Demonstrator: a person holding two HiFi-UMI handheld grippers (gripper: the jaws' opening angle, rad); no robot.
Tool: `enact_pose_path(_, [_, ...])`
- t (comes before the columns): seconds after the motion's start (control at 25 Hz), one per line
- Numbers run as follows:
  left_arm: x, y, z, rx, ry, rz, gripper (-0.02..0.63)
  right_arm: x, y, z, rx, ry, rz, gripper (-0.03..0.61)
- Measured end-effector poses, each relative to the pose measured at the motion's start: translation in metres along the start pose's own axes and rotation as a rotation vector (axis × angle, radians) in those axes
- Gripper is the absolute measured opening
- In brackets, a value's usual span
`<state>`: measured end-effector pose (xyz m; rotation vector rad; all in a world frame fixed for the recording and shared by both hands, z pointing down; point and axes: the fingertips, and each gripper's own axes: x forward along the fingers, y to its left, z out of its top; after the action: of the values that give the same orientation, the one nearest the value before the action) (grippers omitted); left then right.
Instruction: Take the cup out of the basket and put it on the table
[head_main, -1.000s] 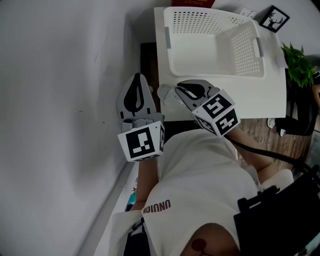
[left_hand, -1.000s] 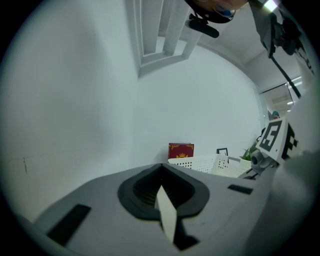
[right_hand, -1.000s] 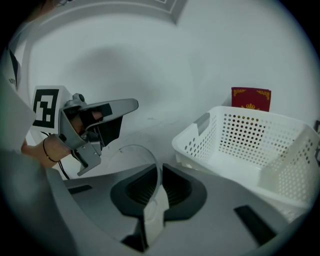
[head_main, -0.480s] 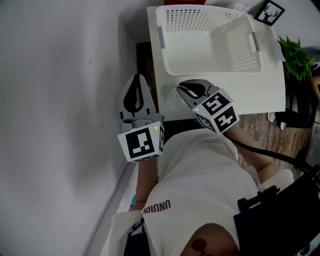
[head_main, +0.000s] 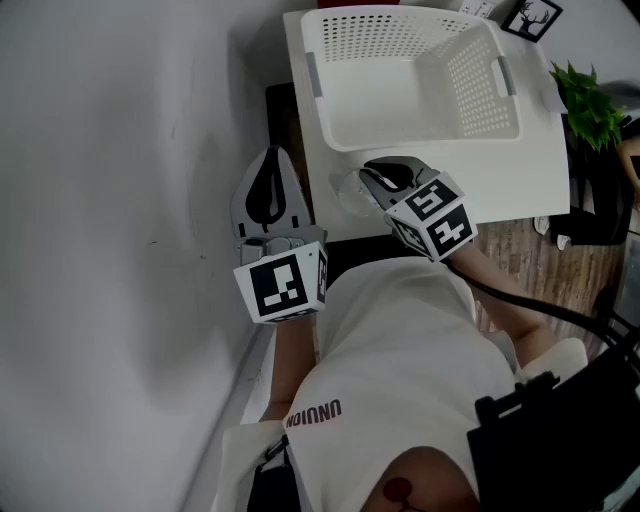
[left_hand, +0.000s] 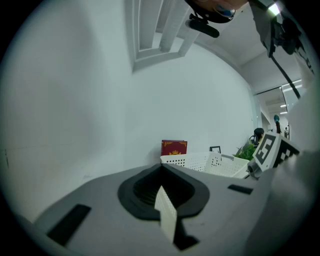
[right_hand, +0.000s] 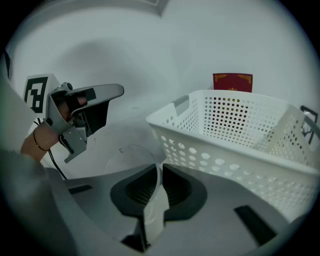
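Plainly, the shirt print reads "UNUION"; the right gripper pinches the thin clear cup by its wall, outside the perforated white plastic basket, over the table; the left gripper is clenched, empty.

Perforated white plastic basket, thin clear glossy plastic cup, smooth matt white table

The grey left gripper, jaws together and empty, hovers left of the white perforated basket, while the grey right gripper, tilted down before it, pinches the clear plastic cup by its wall.
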<state>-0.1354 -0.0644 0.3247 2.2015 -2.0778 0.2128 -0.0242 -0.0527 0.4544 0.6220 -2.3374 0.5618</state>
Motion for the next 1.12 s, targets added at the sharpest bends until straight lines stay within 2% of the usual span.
enact_pose_path(1.12, [0.011, -0.012, -0.005, 0.0, 0.022, -0.059, 0.011, 0.017, -0.027, -0.048, 0.054, 0.122, -0.066, 0.04])
